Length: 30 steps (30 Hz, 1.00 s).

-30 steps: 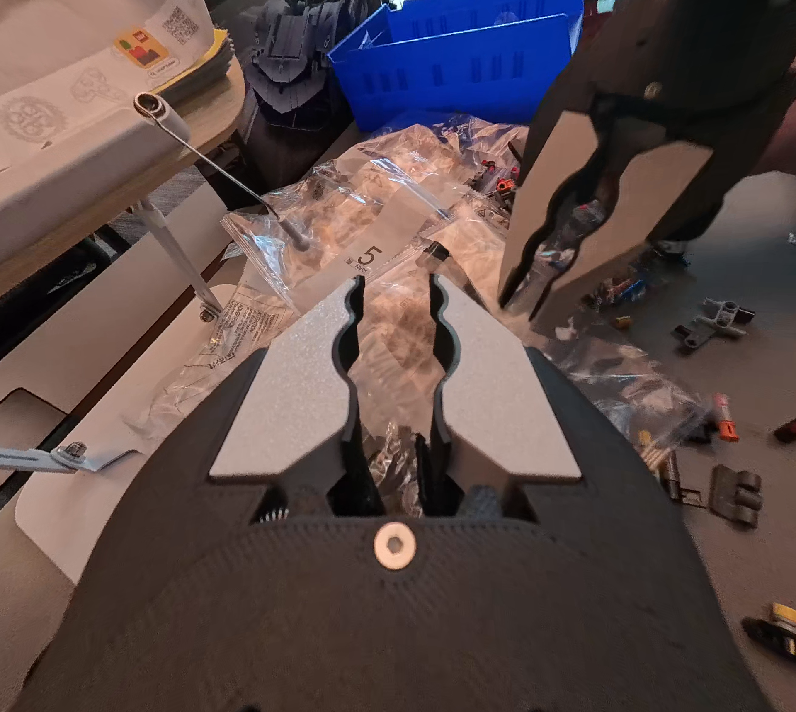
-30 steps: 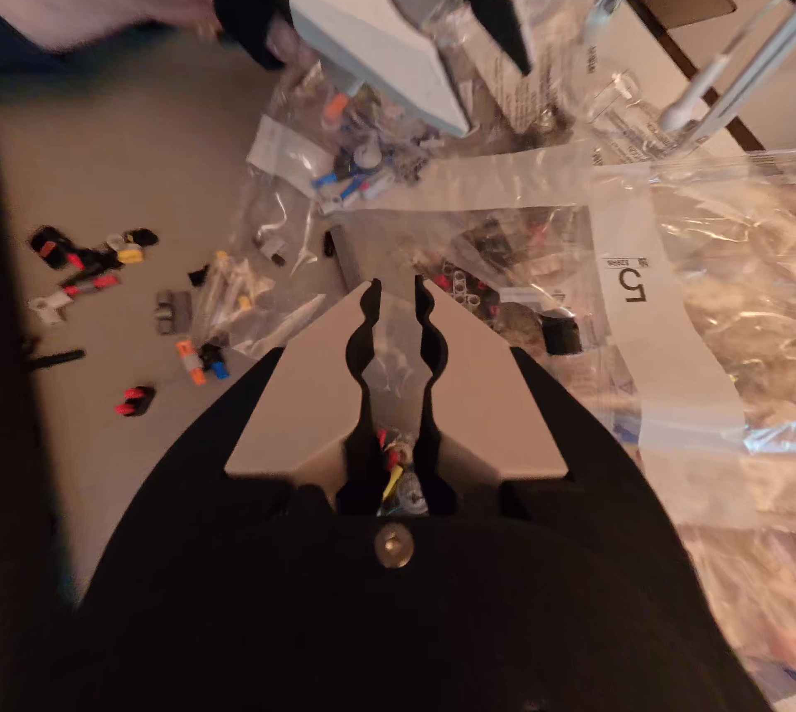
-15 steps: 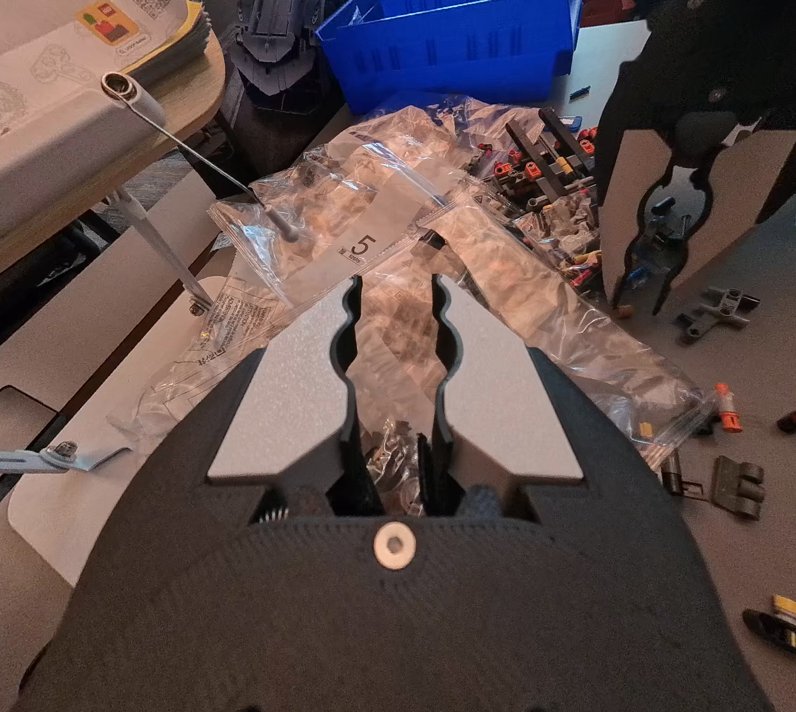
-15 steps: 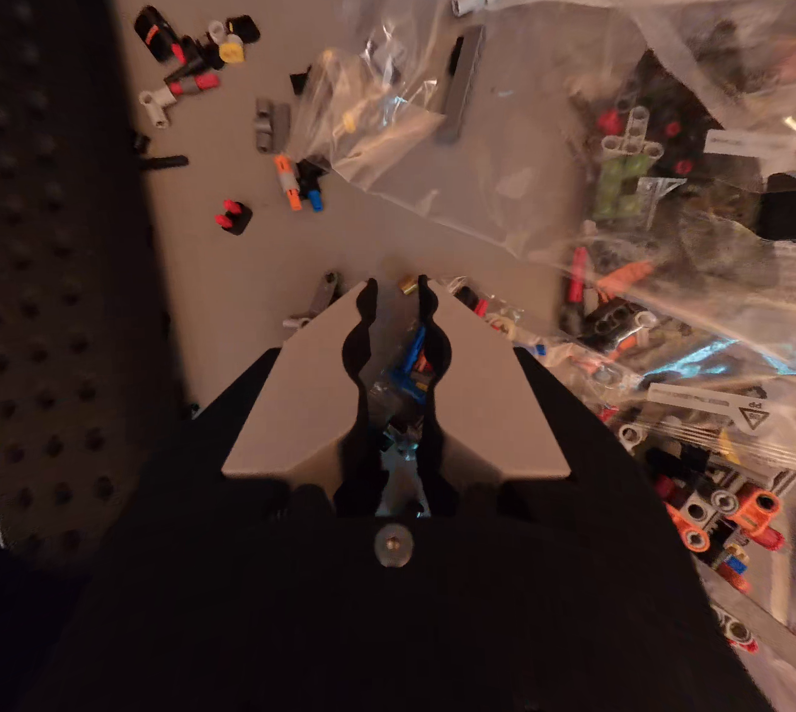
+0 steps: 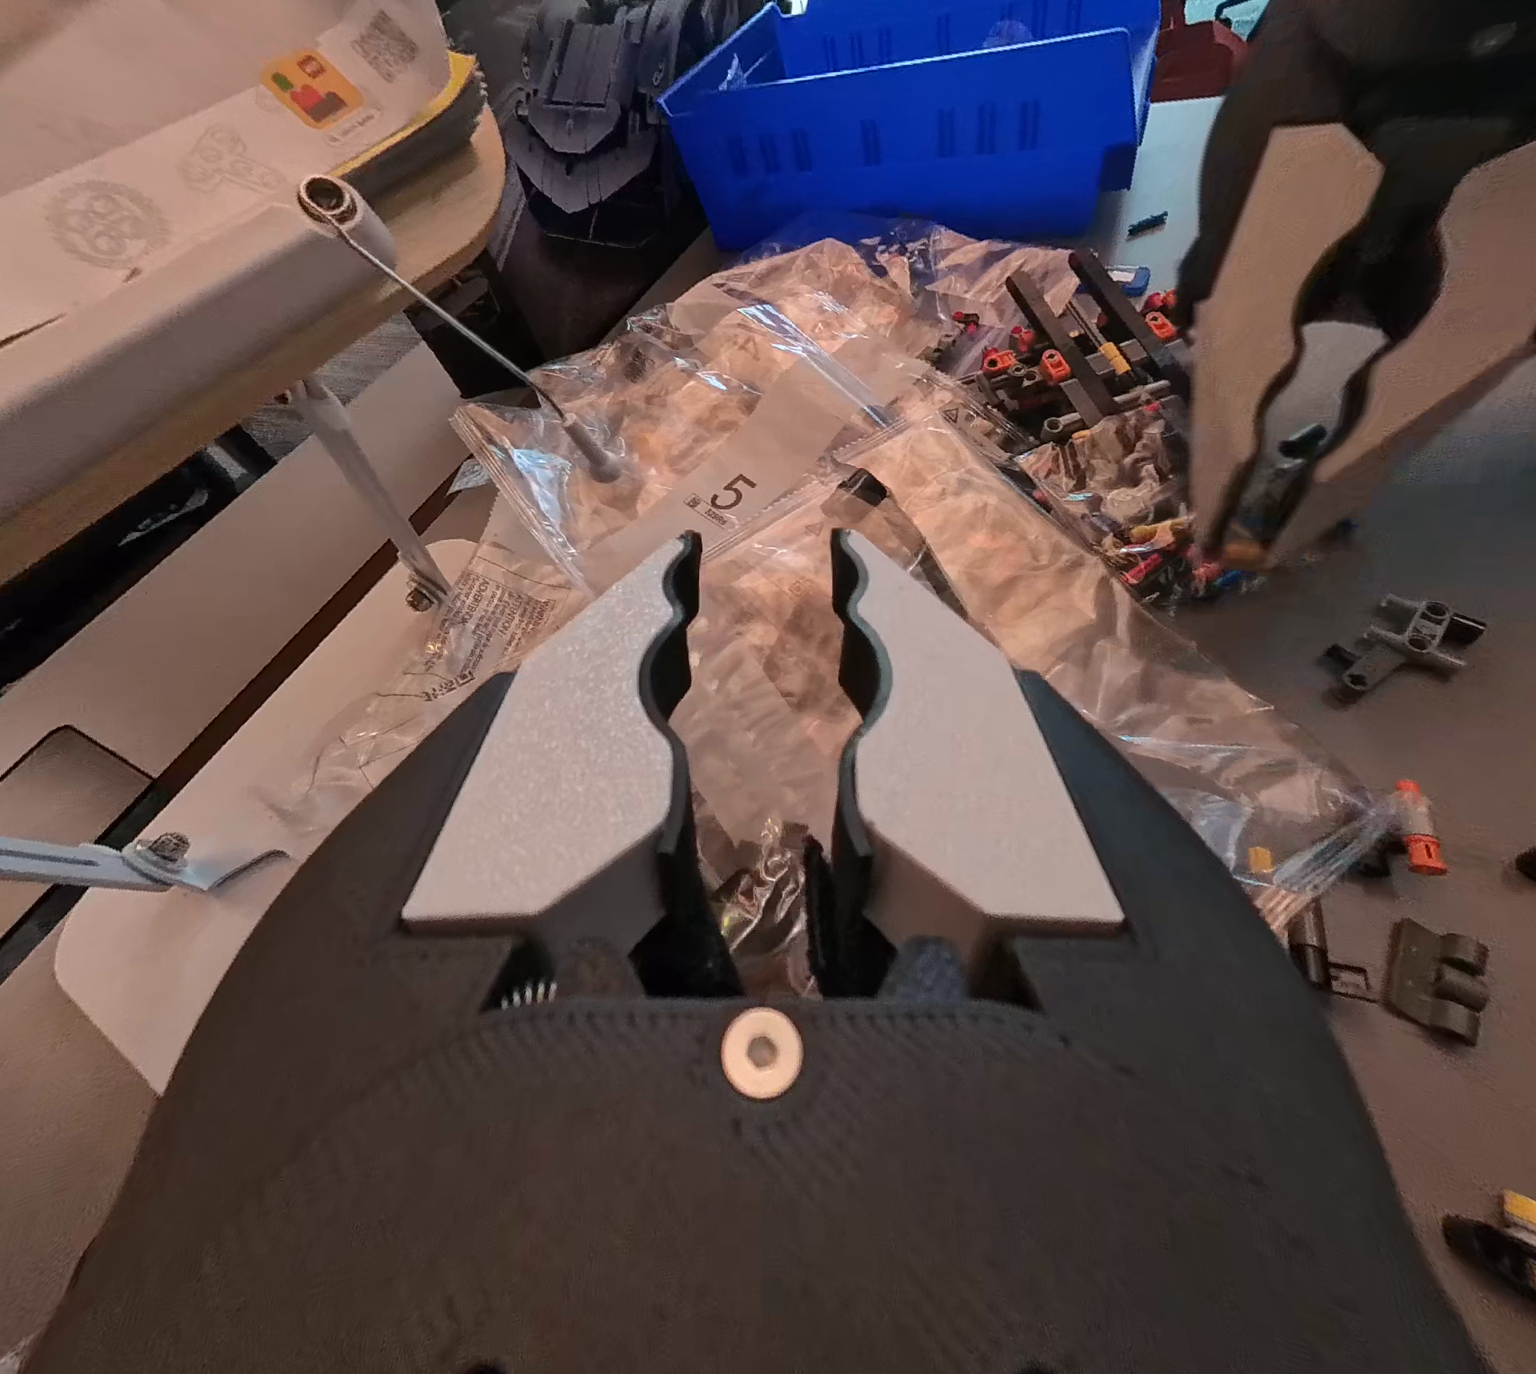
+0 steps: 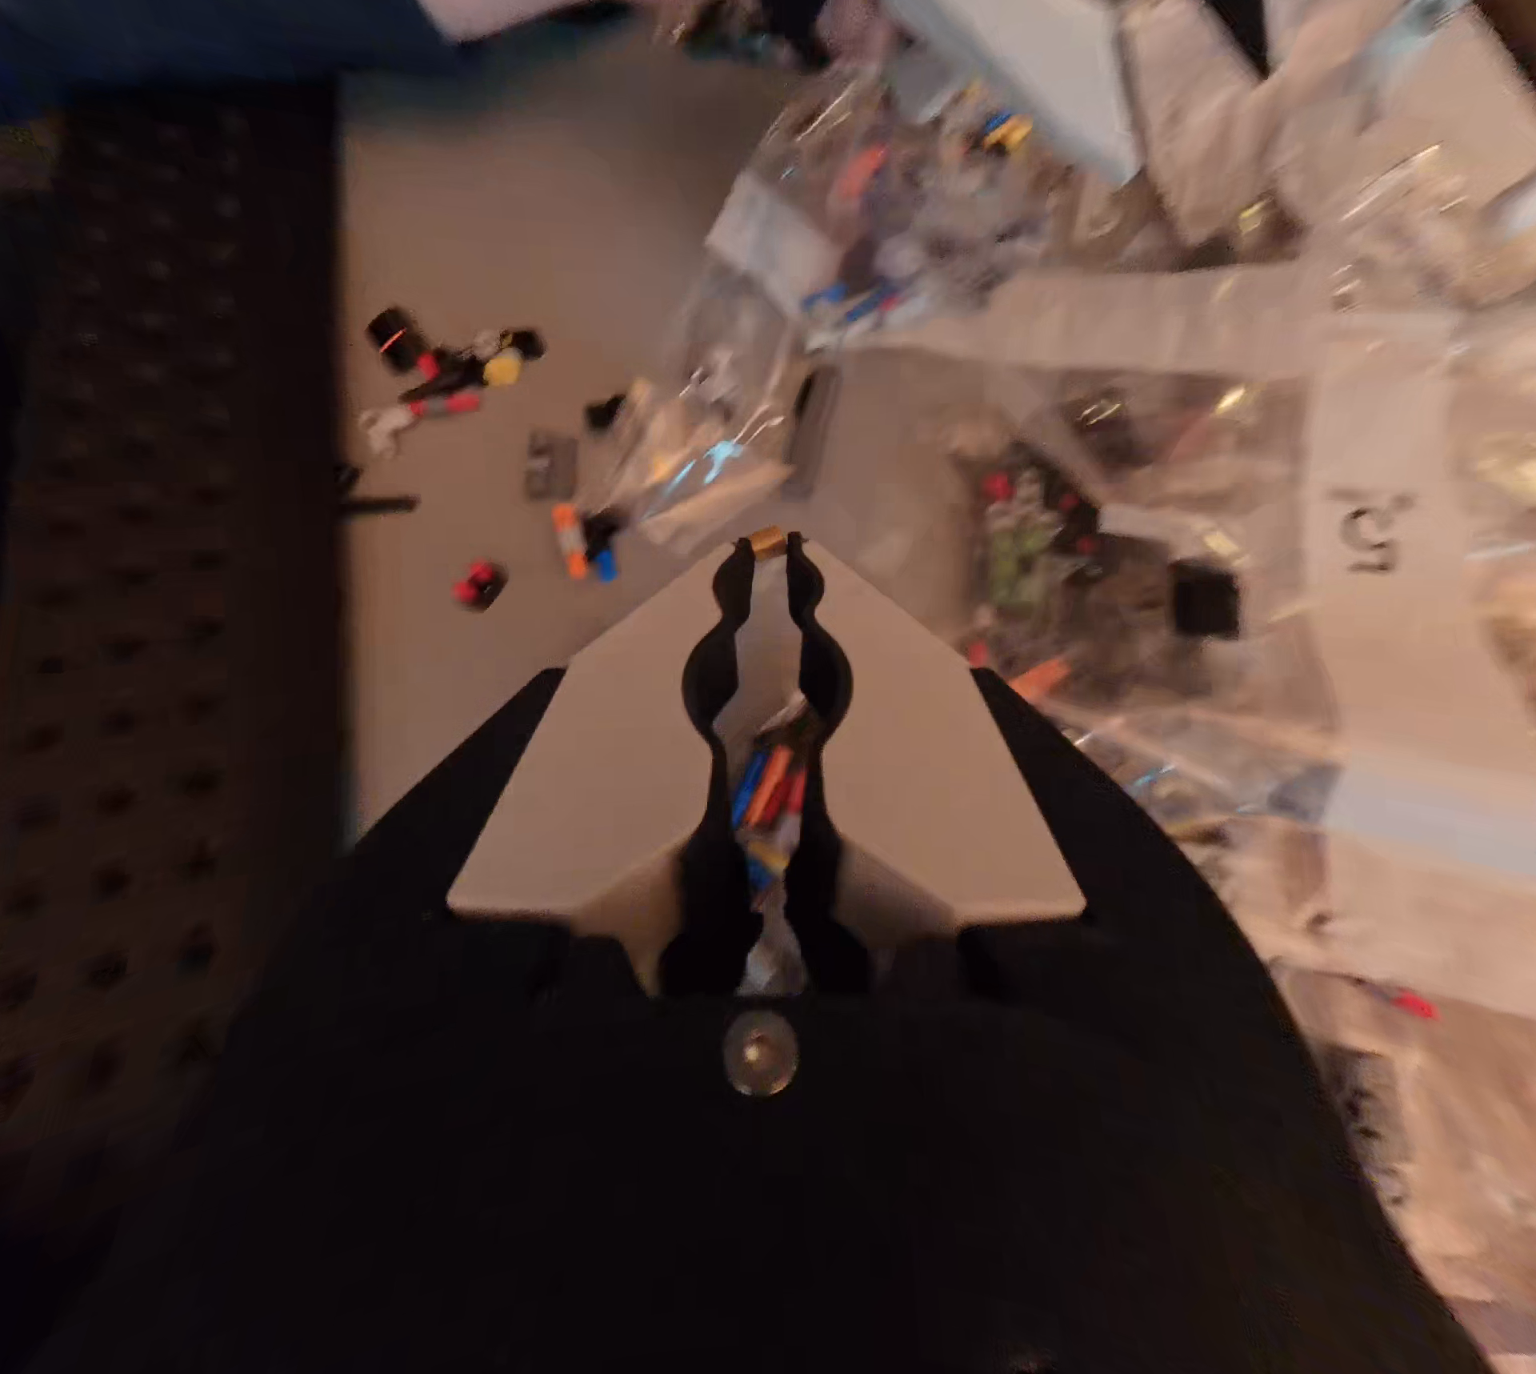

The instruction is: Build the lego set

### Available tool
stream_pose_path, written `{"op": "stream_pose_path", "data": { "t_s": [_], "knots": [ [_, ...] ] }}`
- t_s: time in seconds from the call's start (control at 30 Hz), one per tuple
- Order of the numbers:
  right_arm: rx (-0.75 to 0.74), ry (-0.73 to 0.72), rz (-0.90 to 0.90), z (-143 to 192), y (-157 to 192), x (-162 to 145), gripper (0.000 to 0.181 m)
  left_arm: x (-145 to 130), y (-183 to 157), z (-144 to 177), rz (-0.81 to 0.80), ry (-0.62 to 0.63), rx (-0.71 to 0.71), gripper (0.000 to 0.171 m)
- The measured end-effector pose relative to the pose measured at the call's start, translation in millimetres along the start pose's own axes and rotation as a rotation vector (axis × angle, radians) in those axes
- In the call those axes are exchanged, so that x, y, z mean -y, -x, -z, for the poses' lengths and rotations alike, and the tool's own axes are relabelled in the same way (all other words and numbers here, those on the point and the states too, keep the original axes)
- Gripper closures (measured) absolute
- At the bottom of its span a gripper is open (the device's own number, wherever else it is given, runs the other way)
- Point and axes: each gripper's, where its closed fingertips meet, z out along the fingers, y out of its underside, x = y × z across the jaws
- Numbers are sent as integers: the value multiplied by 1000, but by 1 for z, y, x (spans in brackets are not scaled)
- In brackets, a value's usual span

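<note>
Right wrist view: right hand-held gripper [image 6: 770,543] pinching small tan piece [image 6: 768,541]; left hand-held gripper [image 5: 765,548] spread over bags [image 5: 831,469].

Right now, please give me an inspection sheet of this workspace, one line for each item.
Surface: grey table, crowded, right part bare.
Job's things: clear parts bags; half-built dark frame; loose pieces; instruction booklet on a raised stand.
Clutter: two stacked blue bins; white cardboard.
Grippers: left hand-held gripper open over the bags, empty; right hand-held gripper pinches a small tan piece at its tips.
Cables: nothing seen.
Surroundings: dark finished model; other tables behind.
</note>
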Motion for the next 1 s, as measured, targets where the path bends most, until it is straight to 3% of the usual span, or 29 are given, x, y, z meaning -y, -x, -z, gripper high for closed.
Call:
{"op": "stream_pose_path", "data": {
  "t_s": [0.1, 0.2, 0.3, 0.43, 0.6, 0.73, 0.87, 1.0],
  "knots": [
    [-98, -41, -2, -25, -23, 25, 175, -1, 0, -2, 9, 3, 1, 142],
    [-237, 136, -5, -41, -48, 2, 169, -5, -1, -3, 1, 18, 1, 142],
    [-192, 13, -30, -30, -39, 15, 170, -3, 1, -2, 4, 10, 6, 142],
    [-176, -30, -70, -4, -31, 9, 166, -4, 1, -2, 9, 11, 5, 142],
    [16, 106, -79, 4, 22, -37, 165, -4, 0, -3, 3, 14, -1, 142],
    [68, 211, -102, 3, 49, -67, 156, -6, -1, -5, 1, 23, -7, 142],
    [59, 286, -101, 1, 58, -81, 156, -10, -4, -8, -6, 39, -17, 142],
    [-6, 268, -105, 6, 46, -78, 158, -13, -7, -10, -16, 54, -25, 141]
  ]
}}
